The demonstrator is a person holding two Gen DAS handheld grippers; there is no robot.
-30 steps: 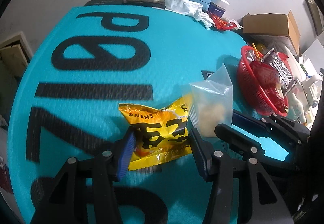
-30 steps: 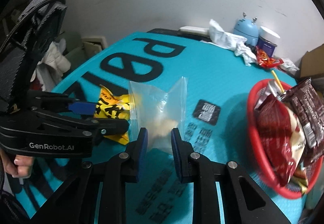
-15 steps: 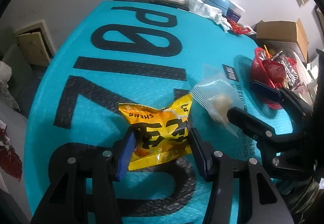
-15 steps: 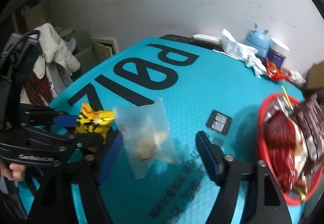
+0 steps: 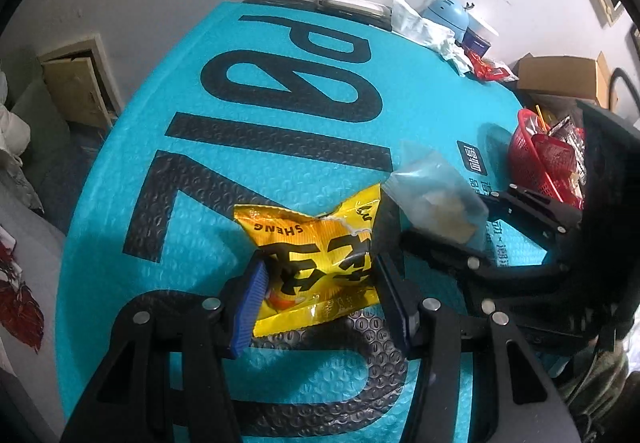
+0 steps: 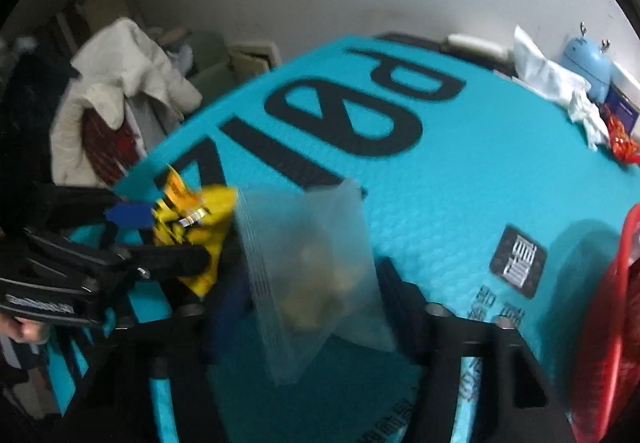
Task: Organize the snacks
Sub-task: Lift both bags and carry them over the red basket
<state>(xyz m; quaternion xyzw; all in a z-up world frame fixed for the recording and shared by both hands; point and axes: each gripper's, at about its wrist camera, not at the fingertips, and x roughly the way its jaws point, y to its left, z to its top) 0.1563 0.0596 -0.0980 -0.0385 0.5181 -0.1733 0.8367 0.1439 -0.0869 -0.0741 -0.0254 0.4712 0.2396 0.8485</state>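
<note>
A yellow snack packet point(image 5: 316, 255) lies on the teal mat point(image 5: 248, 131). My left gripper point(image 5: 320, 295) is shut on the yellow snack packet, its blue pads pressing both sides; it also shows in the right wrist view point(image 6: 188, 219). A clear plastic bag point(image 6: 312, 275) with pale snack pieces lies between the spread fingers of my open right gripper point(image 6: 316, 307), not pinched; it also shows in the left wrist view point(image 5: 436, 203). A red basket point(image 5: 536, 159) full of snack packets stands at the right.
At the mat's far edge are a crumpled white tissue point(image 5: 424, 31), a blue round gadget point(image 5: 448, 13), a dark blue box point(image 5: 476, 41) and a red wrapper point(image 5: 488, 71). A cardboard box point(image 5: 560, 77) stands behind the basket. Clothes point(image 6: 120, 83) hang left.
My right gripper has opened and let go of the clear bag, which now leans loose between its fingers. Both grippers have drawn back from the basket. The left keeps its hold on the yellow packet.
</note>
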